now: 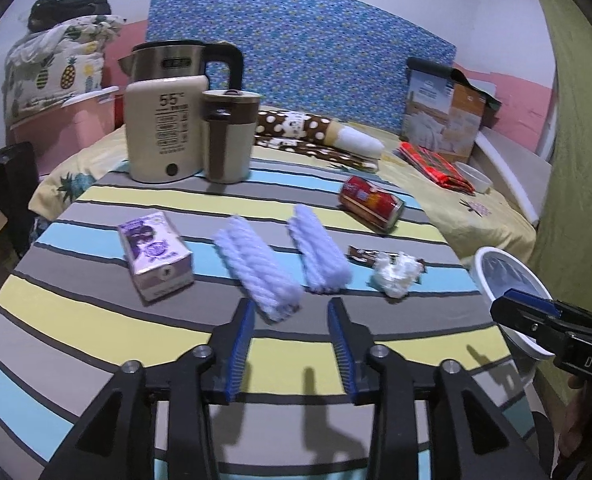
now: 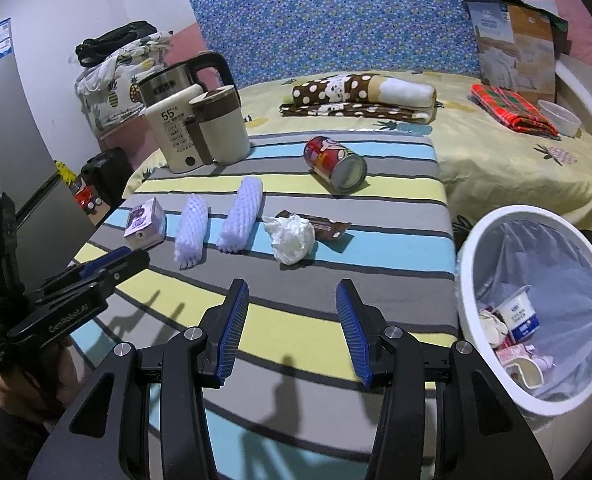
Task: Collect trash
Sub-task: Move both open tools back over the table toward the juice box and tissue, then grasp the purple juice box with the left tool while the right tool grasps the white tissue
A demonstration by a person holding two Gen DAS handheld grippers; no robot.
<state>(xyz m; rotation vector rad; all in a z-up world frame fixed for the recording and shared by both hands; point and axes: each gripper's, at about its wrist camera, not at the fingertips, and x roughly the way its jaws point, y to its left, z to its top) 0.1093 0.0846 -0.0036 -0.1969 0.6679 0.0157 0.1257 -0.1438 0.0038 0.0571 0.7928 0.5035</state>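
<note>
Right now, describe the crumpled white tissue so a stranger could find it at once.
Start at the white round trash bin beside the striped tablecloth. On the cloth near it lies the crumpled white tissue, against a brown snack wrapper. Unlike the two ribbed lavender foam sleeves beside it, it is shapeless.

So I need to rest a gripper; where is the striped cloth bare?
Bare along the near edge, between both grippers and the row of purple carton, foam sleeves, tissue. Also between can and kettle. The row itself is crowded.
</note>
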